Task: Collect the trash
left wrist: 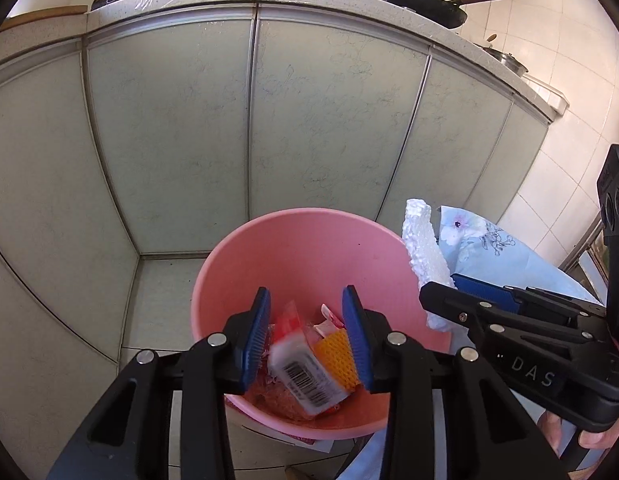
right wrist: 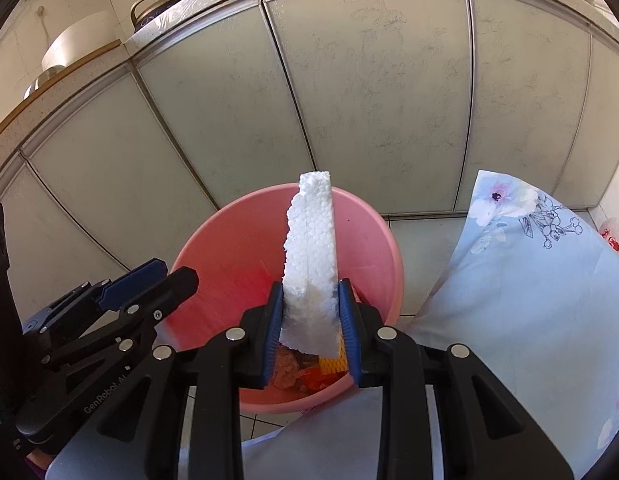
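Your right gripper point(right wrist: 309, 320) pinches the white foam strip point(right wrist: 311, 256) upright over the pink plastic bucket point(right wrist: 213, 240) so it drops in, while your left gripper point(left wrist: 305, 340), jaws spread above that bucket, lets a barcoded wrapper point(left wrist: 305, 380) fall.

Left hand-held gripper point(left wrist: 305, 332) parted (angled down); right hand-held gripper point(right wrist: 311, 320) clamped.

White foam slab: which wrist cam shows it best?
Right wrist: the white foam slab stands centred, full length, pinched by the right tongs over the pink plastic bucket. Left wrist catches only its upper part at the rim, base hidden behind the tongs.
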`<state>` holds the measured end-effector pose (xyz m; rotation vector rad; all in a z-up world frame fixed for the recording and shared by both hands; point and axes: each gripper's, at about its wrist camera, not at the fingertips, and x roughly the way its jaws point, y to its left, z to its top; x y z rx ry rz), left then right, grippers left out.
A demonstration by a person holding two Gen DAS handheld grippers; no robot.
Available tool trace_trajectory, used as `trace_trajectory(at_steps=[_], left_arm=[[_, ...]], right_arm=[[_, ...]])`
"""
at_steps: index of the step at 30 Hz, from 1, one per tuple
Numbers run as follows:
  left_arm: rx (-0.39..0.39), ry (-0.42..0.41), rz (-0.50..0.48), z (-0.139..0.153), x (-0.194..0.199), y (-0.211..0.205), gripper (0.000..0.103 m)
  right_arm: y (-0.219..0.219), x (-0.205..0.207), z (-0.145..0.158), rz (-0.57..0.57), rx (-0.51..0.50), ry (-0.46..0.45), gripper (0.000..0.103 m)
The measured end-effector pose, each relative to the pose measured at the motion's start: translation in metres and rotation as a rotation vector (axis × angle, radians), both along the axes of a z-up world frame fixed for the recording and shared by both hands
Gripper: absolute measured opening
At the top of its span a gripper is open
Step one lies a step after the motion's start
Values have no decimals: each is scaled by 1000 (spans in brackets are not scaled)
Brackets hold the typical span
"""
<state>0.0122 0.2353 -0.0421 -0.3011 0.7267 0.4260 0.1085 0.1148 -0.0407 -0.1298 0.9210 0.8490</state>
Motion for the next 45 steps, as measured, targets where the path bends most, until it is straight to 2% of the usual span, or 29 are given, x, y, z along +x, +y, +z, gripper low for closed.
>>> trace_trajectory(at_steps=[3, 13, 15, 17, 18, 27, 38, 42, 44, 45], left_arm=[[-1, 3, 1, -2, 1, 1, 33], [9, 18, 33, -5, 2, 6, 34], [14, 23, 40, -4, 2, 6, 35], [14, 21, 44, -4, 2, 6, 36], [16, 22, 46, -4, 2, 6, 36], [26, 29, 59, -3, 1, 5, 37], [3, 3, 50, 12, -4, -2, 45], [0, -2, 37, 19, -7, -8, 55], [7, -11, 31, 22, -10, -12, 58], [7, -12, 31, 24, -11, -13, 59]], right_arm=[[3, 1, -4, 2, -11, -1, 28], [11, 5, -9, 17, -18, 8, 29], [12, 6, -9, 20, -23, 10, 31], [12, 7, -10, 31, -19, 17, 41], [12, 7, -10, 37, -14, 18, 43], [8, 0, -6, 60, -15, -25, 44], [-12, -17, 5, 50, -9, -83, 44], [-24, -23, 9, 44, -13, -91, 44], [-32, -27, 12, 35, -10, -103, 54], [-35, -29, 13, 30, -10, -108, 55]])
